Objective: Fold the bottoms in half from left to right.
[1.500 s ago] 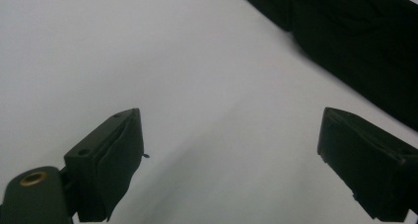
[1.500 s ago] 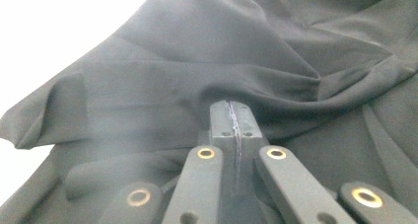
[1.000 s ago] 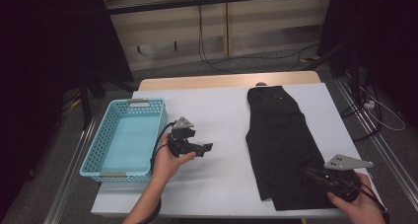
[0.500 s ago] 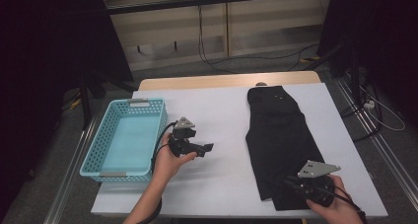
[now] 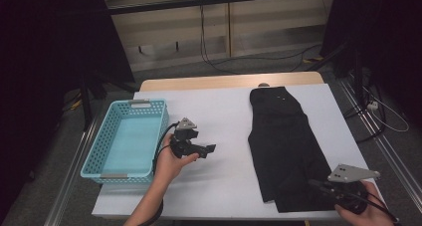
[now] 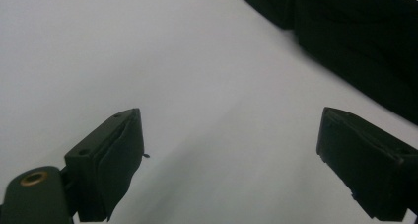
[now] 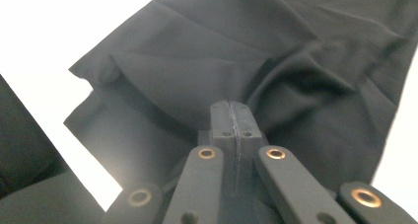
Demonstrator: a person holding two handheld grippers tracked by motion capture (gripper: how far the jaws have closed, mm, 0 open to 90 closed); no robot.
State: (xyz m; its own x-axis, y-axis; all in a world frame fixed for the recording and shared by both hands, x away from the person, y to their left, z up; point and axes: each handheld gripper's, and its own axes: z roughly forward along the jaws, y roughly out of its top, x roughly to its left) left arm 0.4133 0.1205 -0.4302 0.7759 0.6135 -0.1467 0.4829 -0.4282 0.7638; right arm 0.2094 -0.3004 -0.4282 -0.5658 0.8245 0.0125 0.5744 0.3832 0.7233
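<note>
High view, scene: white worktop (image 5: 224, 116) is seen with a blue basket (image 5: 127, 139) at its left and a black garment (image 5: 286, 146) laid out at its right.
Black garment: spread lengthwise on the right half of the worktop, far end by the far edge, near end by the near edge; well apart from the basket.
Right tongs (image 5: 318, 184): held at the near right corner, over the garment's near end; grey plate on top.
Right tongs, state: jaws have just been closing and are now clenched; in the right gripper view (image 7: 231, 116) the pads are pressed together at a gathered fold of the black cloth (image 7: 222, 61), and the fabric is seen puckered toward the tips. Cloth is grasped.
Left tongs (image 5: 206, 150): held over bare worktop between basket and garment, pointed toward the garment.
Left tongs, state: released; in the left gripper view (image 6: 231, 160) the jaws are spread wide, only white worktop between them, garment edge (image 6: 355, 46) beyond.
</note>
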